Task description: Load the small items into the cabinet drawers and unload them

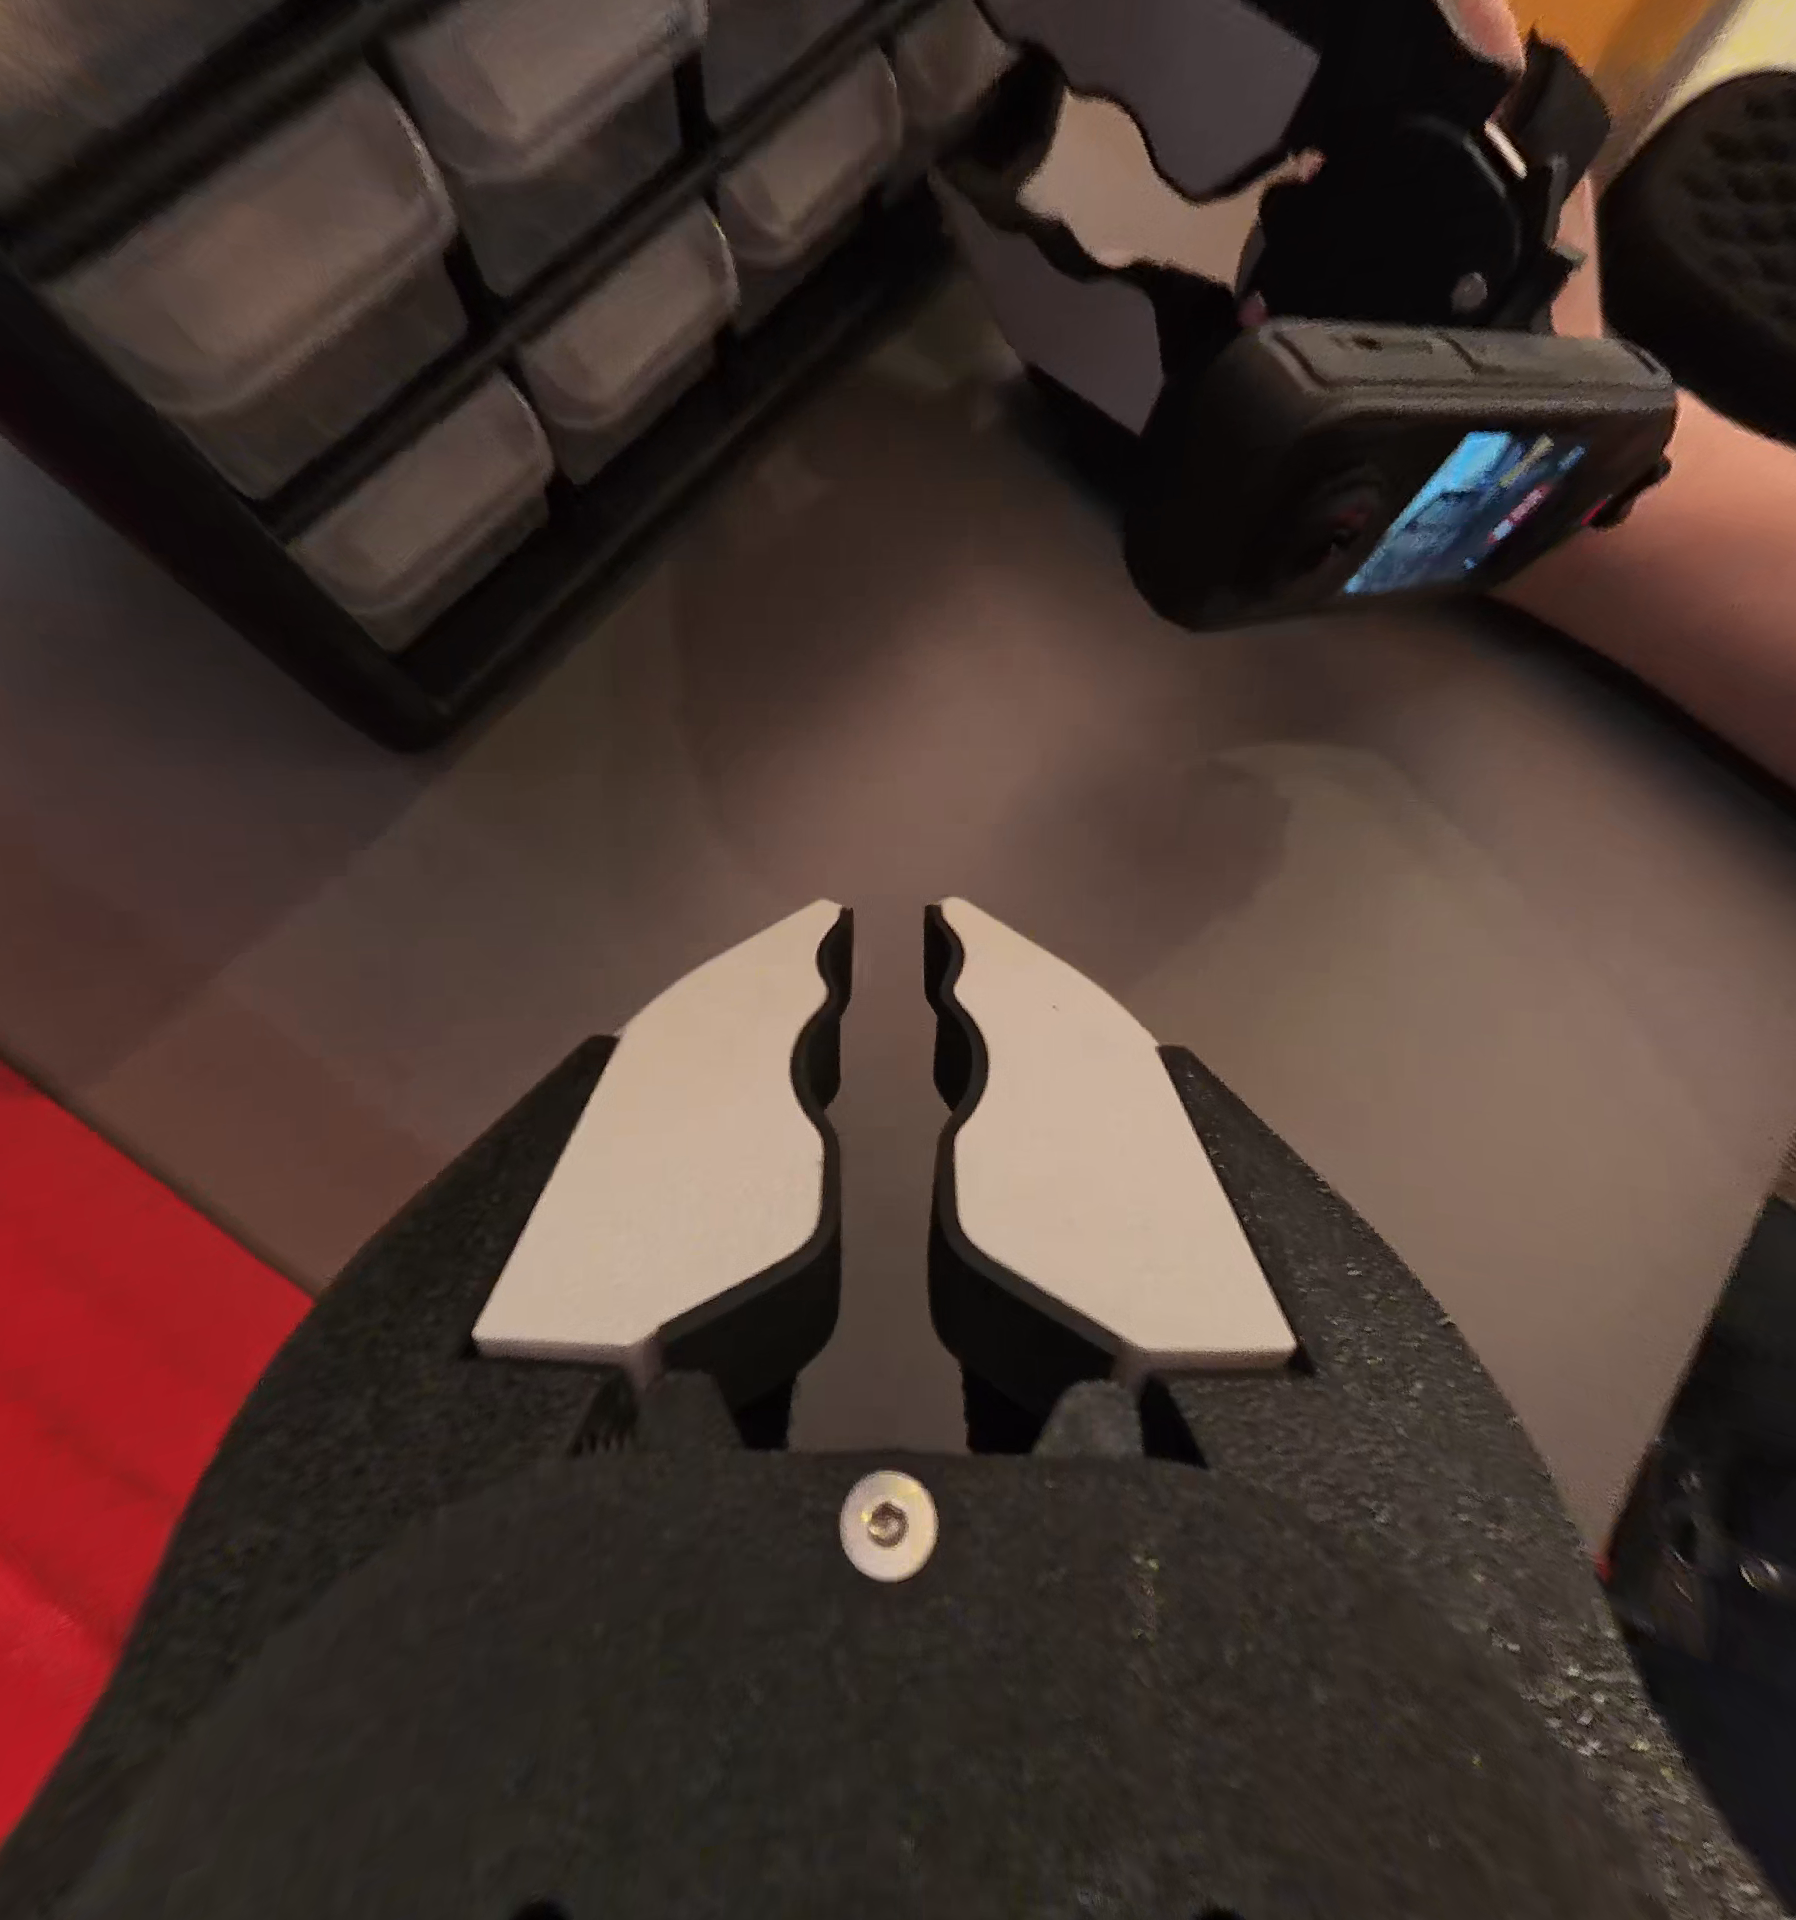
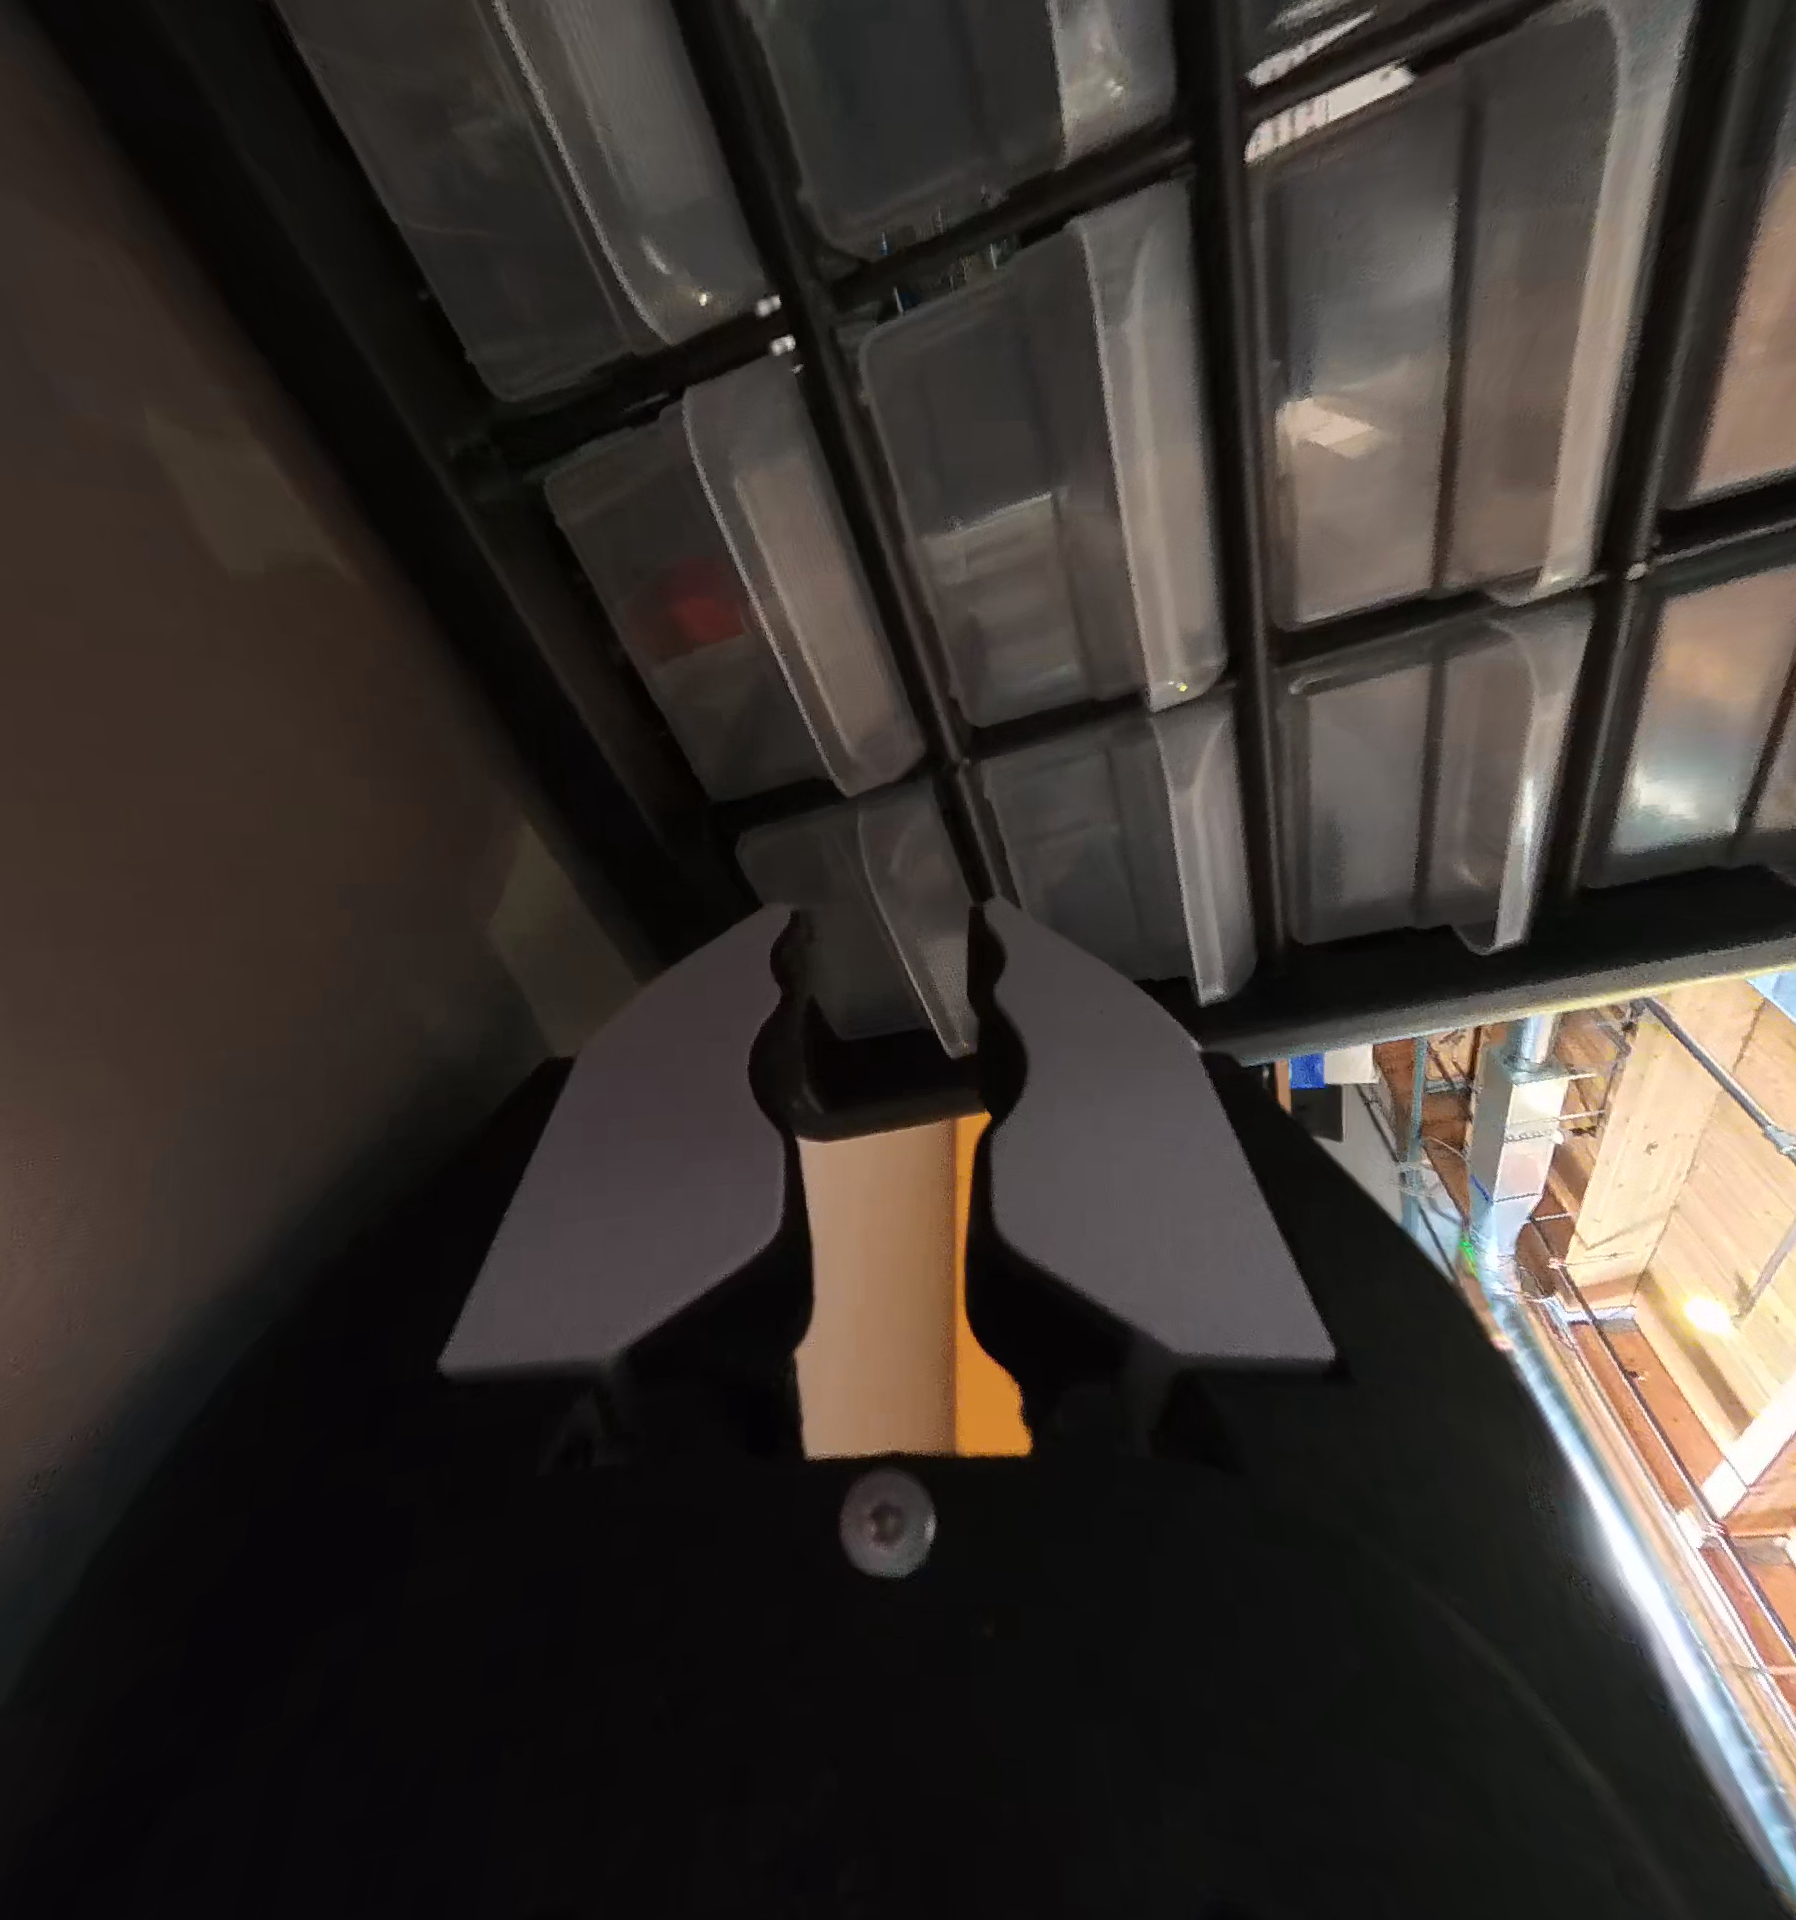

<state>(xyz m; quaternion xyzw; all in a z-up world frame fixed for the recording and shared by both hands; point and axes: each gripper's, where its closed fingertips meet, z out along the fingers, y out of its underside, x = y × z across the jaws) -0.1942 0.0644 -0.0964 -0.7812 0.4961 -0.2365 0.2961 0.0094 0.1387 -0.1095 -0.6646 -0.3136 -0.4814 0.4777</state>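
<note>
1 drawer cabinet, 2 grippers, 1 red item inside a drawer.

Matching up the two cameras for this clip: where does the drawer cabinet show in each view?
Left wrist view: the drawer cabinet fills the upper left, standing on the grey table, blurred.
Right wrist view: it spans the top and right, seen rotated; the right claw is open at a drawer near its corner.
Shared landmark: the cabinet's black frame dividing the clear drawers.
</note>
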